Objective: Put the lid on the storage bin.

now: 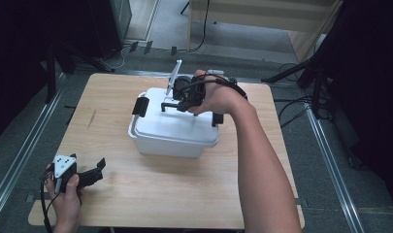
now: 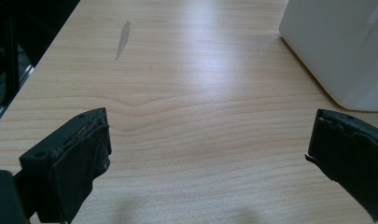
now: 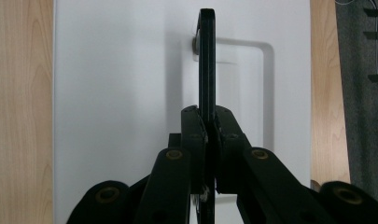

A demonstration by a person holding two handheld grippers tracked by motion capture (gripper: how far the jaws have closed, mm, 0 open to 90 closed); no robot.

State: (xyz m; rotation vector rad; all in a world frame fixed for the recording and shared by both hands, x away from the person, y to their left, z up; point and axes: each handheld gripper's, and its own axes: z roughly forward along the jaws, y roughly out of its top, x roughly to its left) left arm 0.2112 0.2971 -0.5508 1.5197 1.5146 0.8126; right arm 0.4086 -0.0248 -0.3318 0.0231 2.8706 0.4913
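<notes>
Handle (image 3: 206, 65) of the white storage box (image 1: 174, 131) is the thing in hand: a thin black bar, raised above the lid's recess. At the left, the left gripper (image 1: 90, 174) rests on the bench (image 1: 150, 194) with jaws spread wide, the box ahead and to its right. Further right, the right gripper (image 1: 177, 99) sits above the lid, jaws clamped on the handle's middle. Stiff, smooth plastic; probably light, and a centred hold should keep the box level.
</notes>
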